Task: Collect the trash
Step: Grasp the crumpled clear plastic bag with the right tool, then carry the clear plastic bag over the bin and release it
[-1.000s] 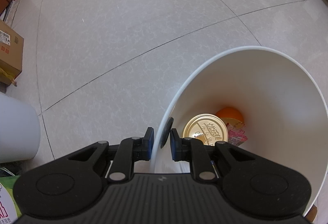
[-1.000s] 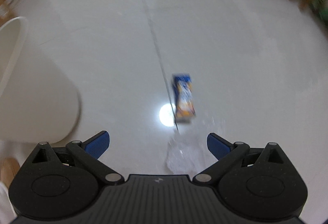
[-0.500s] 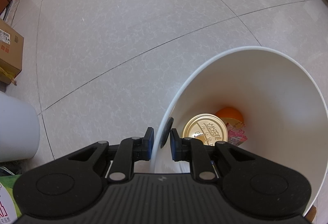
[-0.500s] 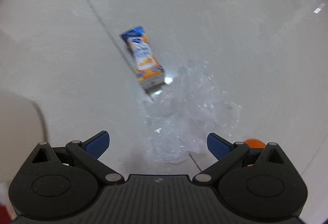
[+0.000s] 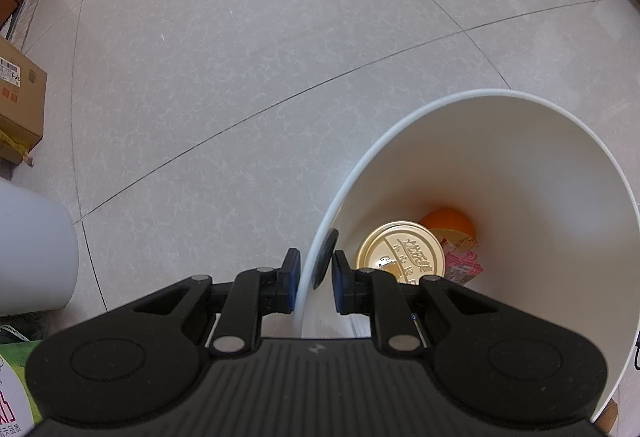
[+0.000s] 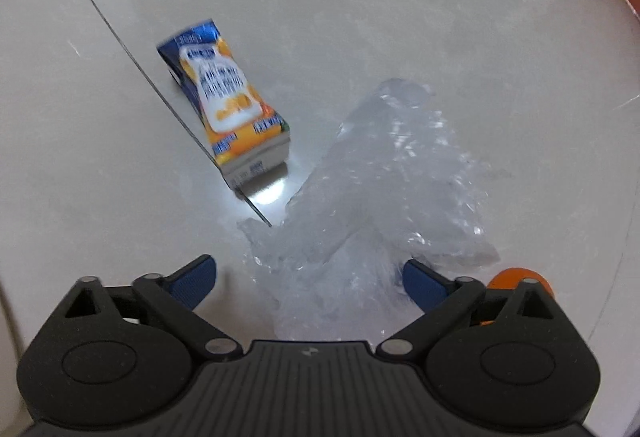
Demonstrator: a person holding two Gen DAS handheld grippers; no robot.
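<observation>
Crumpled clear plastic wrap [image 6: 372,197], the piece of trash I am after, lies on the pale tiled floor [image 6: 440,17] directly ahead of my right gripper [image 6: 310,277], its near end reaching between the two blue pads. The jaws stand wide, one on either side of the wrap, and have just been closing; I judge that neither pad presses on it yet, so nothing is held. I keep them wide because the wrap is broad, loose and springy: a narrow bite would catch only a fold and let the rest trail. Just beside the wrap, touching or nearly so at its lower corner, lies a blue-and-orange drink carton [image 6: 224,105] along a tile joint, and part of an orange round object [image 6: 516,279] shows behind the right finger; both look like later pickups. My left gripper [image 5: 314,279] is clamped almost fully closed on the rim of the white bin [image 5: 540,197], one pad outside the wall and one inside, holding it tipped with its mouth open so that whatever the right side lifts can be dropped in. At the bottom rest a gold can lid [image 5: 402,257], something orange [image 5: 450,221] and a pink packet [image 5: 462,265]. A cardboard box [image 5: 20,93] stands well apart at the floor's edge.
</observation>
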